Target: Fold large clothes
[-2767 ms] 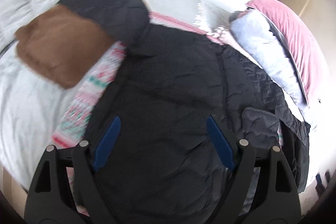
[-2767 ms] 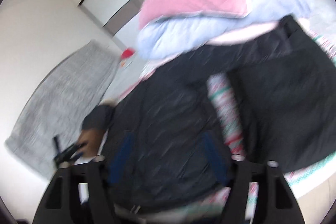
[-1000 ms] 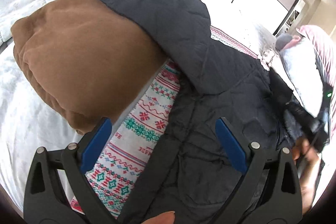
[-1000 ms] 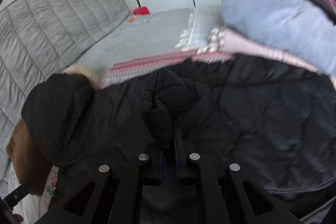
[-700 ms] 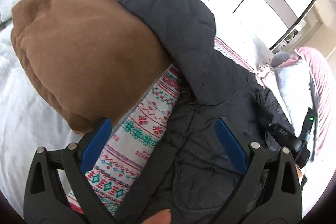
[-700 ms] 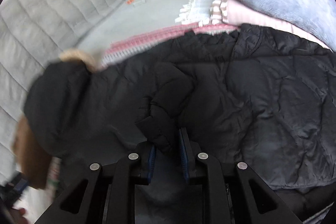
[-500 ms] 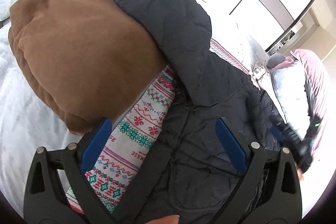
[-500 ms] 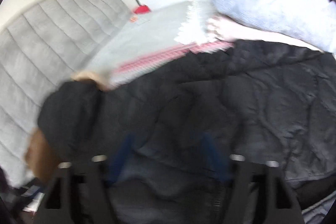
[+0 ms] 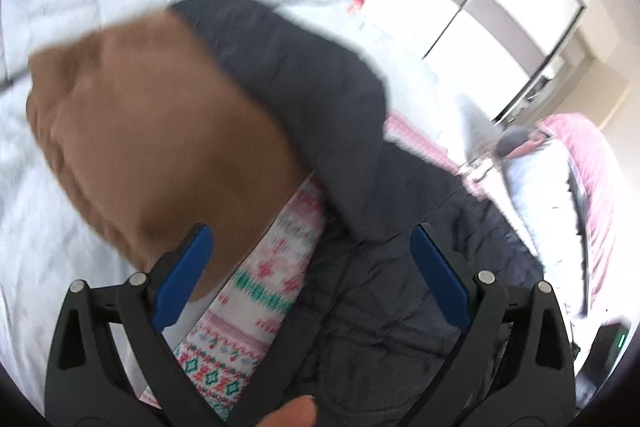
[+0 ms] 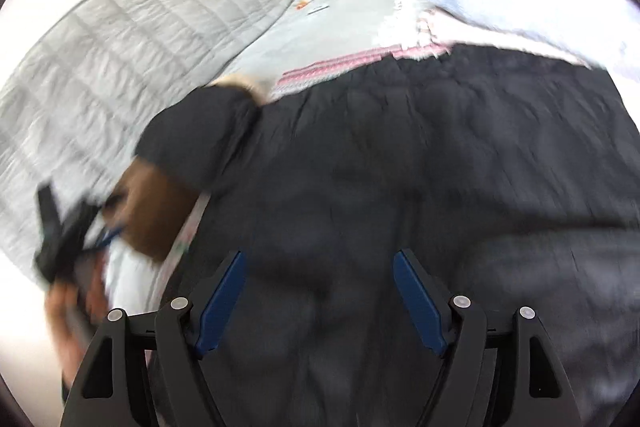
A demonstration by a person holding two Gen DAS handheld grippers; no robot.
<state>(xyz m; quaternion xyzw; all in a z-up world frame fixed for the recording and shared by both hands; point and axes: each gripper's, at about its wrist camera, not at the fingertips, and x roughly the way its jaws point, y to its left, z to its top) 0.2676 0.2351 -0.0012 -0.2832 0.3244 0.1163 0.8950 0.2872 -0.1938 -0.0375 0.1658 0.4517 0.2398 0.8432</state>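
Both grippers, left (image 9: 310, 259) and right (image 10: 320, 285), jaws wide, empty, over black quilted jacket (image 10: 400, 187) on bed (image 9: 48, 187).

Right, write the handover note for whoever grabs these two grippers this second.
Left gripper: open, holding nothing, over the patterned blanket beside the brown hood lining.
Right gripper: open, holding nothing, above the black quilted jacket.
The jacket lies spread across the bed, hood turned out at one end.
Done: no fold visible.
Left: probably bring in the hood, then fold the body. Both views are blurred, so check edges first.
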